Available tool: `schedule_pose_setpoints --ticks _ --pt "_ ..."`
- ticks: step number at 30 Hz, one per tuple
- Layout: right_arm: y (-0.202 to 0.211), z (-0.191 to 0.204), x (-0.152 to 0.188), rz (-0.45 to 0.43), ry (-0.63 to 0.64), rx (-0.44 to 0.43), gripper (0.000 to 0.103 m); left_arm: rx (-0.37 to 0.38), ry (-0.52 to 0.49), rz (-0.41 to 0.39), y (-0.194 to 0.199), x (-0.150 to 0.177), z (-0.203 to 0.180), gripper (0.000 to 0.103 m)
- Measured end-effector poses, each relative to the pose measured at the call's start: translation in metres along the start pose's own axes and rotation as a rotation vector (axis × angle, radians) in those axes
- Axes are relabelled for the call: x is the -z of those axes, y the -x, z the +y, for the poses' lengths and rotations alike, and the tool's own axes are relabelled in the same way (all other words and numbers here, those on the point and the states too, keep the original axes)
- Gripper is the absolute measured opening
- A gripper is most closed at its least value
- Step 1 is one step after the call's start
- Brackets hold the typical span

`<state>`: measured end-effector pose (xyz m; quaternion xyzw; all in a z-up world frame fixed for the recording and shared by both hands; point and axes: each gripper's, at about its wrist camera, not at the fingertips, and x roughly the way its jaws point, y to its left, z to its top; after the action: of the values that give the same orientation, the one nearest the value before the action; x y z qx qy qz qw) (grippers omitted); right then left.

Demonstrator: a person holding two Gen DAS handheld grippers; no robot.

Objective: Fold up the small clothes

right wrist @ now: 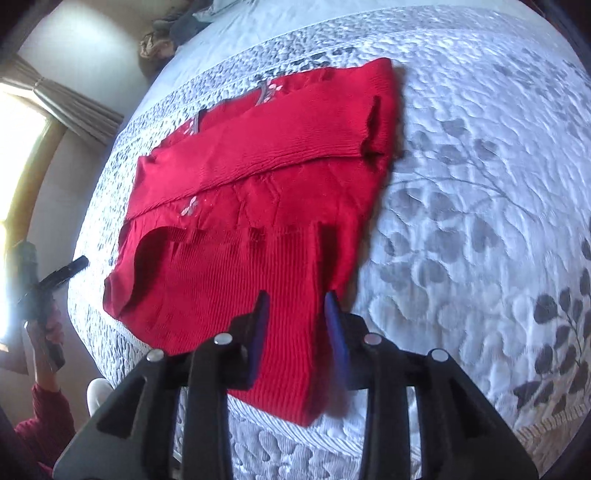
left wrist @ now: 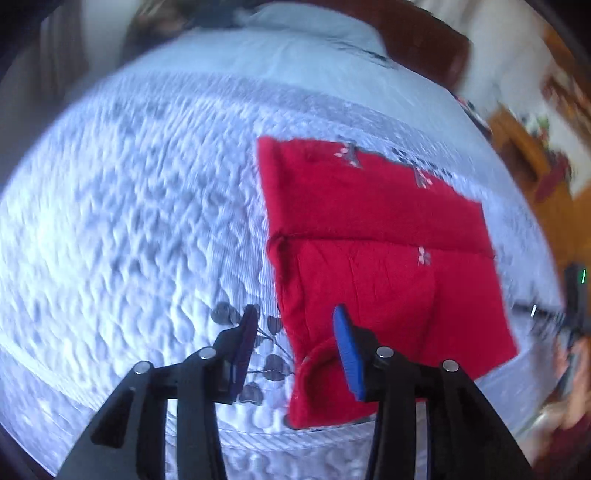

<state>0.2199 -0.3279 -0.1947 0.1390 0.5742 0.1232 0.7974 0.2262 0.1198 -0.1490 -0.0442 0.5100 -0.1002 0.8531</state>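
A small red knitted sweater [left wrist: 373,229] lies folded flat on the bed, its sleeves laid across the body, with little pink and grey flower marks on it. My left gripper [left wrist: 295,312] hovers open over the sweater's near left edge, one blue pad over the quilt and the other over the red knit, nothing pinched. In the right wrist view the sweater [right wrist: 258,177] spreads ahead. My right gripper [right wrist: 296,295] stands open just above its ribbed near part, with only cloth showing below the gap. The left gripper [right wrist: 59,275] also shows at that view's left edge, held by a hand.
The bed carries a white quilted cover [left wrist: 129,203] with grey leaf prints [right wrist: 554,325]. A pillow [left wrist: 306,33] and a heap of clothes [right wrist: 166,33] lie at the far end. Wooden furniture [left wrist: 524,147] stands to one side, a curtained window [right wrist: 55,99] to the other.
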Motion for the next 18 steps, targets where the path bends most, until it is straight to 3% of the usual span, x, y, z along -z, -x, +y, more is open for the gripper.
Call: schedule_pose_setpoints --ticks 4,7,11,15,18 --pt "-0.006 0.006 -0.004 0.009 0.018 -0.006 0.038 -0.094 -0.332 -0.049 0.009 0.029 -0.04 0.043" --pt "-0.01 0.006 -0.004 0.016 0.009 -0.006 0.039 -0.07 -0.527 -0.038 0.006 0.041 -0.071 0.043" --pt "-0.016 0.005 -0.003 0.032 -0.005 -0.003 0.039 0.039 -0.656 0.025 -0.007 0.045 -0.099 0.043" --pt "-0.016 0.003 -0.002 0.041 -0.025 -0.009 0.041 0.179 -0.721 0.106 -0.02 0.049 -0.117 0.044" --pt "-0.018 0.0 -0.003 0.047 -0.029 0.004 0.041 0.205 -0.749 0.167 -0.034 0.053 -0.126 0.05"
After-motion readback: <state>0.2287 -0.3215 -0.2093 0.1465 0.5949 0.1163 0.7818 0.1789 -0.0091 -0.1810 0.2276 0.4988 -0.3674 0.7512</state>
